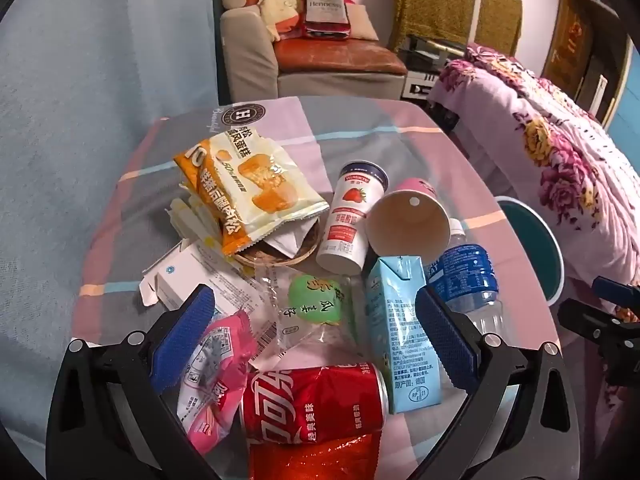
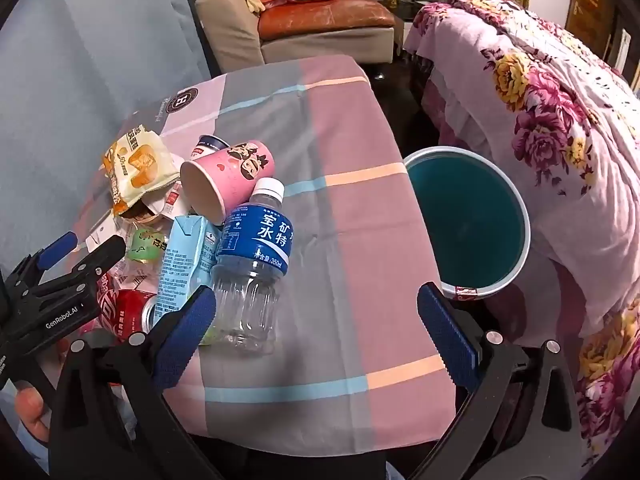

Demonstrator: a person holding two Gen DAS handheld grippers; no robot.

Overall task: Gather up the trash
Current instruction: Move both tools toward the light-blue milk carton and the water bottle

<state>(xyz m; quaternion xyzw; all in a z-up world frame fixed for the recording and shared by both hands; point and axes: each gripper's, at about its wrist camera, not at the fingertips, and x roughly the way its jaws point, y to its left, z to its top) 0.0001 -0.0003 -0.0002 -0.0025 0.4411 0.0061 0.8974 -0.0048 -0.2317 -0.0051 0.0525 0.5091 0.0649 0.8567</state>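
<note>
Table (image 2: 340, 240) with a pink, grey and blue checked cloth; the trash lies in one heap on its left part.

Left gripper (image 1: 316, 336): jaws spread wide, nothing between the pads, tilted down over the near side of the heap. Below it, nearest the camera, a crushed red cola can (image 1: 316, 404) lies on its side. A pink wrapper (image 1: 216, 380) lies just left of the can, partly under the left blue pad. A clear plastic bag with a green sticker (image 1: 316, 300) lies behind the can. A light blue drink carton (image 1: 400, 332) lies to the right of the can, just beside the right blue pad.

Further back in the heap: a white box (image 1: 192, 276) with an open flap, a yellow and white cake wrapper (image 1: 256, 188) resting over a small woven dish (image 1: 296, 252), and a white strawberry yogurt bottle (image 1: 348, 224). A pink paper cup (image 2: 228, 176) lies on its side, mouth toward the camera, leaning over the carton and the water bottle.

Right gripper (image 2: 316, 332): jaws also wide, holding nothing, above bare cloth. A clear water bottle (image 2: 252, 264) with a blue label and white cap lies just ahead of its left pad, touching the carton; the pad is close to the bottle, contact cannot be told.

A bin (image 2: 468, 220) with a teal inside stands on the floor past the table's right edge, beside a bed with a flowered blanket (image 2: 560, 128).
</note>
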